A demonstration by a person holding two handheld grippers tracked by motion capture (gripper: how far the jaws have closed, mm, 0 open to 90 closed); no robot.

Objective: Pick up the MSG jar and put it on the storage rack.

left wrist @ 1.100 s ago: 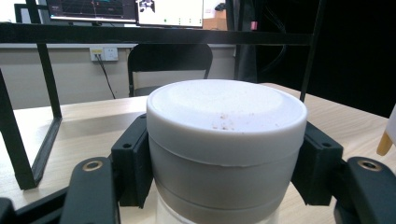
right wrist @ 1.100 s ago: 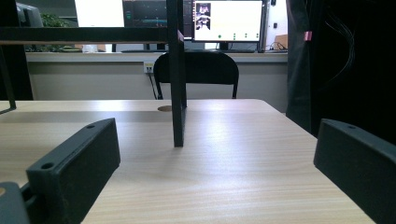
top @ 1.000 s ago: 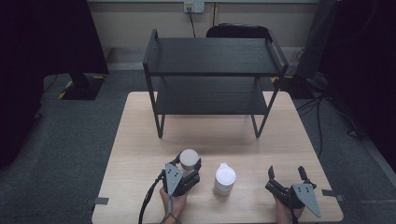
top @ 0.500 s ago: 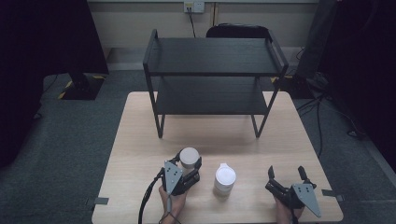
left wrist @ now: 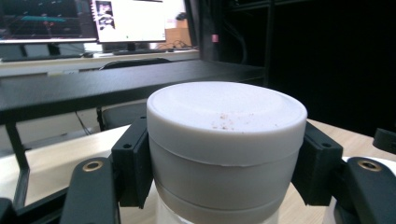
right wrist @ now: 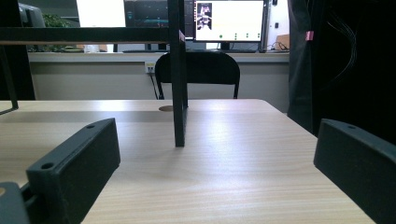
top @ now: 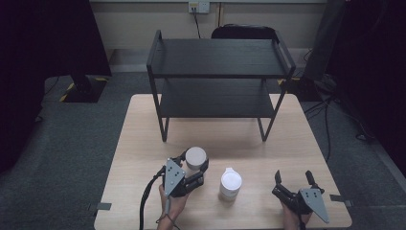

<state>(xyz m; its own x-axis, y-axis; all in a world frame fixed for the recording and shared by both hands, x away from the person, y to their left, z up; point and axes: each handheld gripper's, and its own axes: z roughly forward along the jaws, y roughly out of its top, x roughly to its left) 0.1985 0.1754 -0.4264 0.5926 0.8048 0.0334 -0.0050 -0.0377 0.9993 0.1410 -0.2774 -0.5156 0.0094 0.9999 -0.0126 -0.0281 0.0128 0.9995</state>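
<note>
Table-edge tongs (top: 195, 165) clamping white jar (left wrist: 226, 140)

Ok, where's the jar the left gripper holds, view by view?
High view: jar at lower centre-left, between the left gripper's jaws.
Left gripper view: jar at centre, clamped on both sides.
Right gripper view: not in it.
Shared landmark: black shelf.

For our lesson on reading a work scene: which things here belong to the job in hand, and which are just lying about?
In the job:
- white jar, clamped between the jaws of the left gripper
- black shelf rack, probably where it goes

Lying about:
- second white jar, standing untouched on the table
- right gripper, jaws open and empty
- black chair behind the table
</note>
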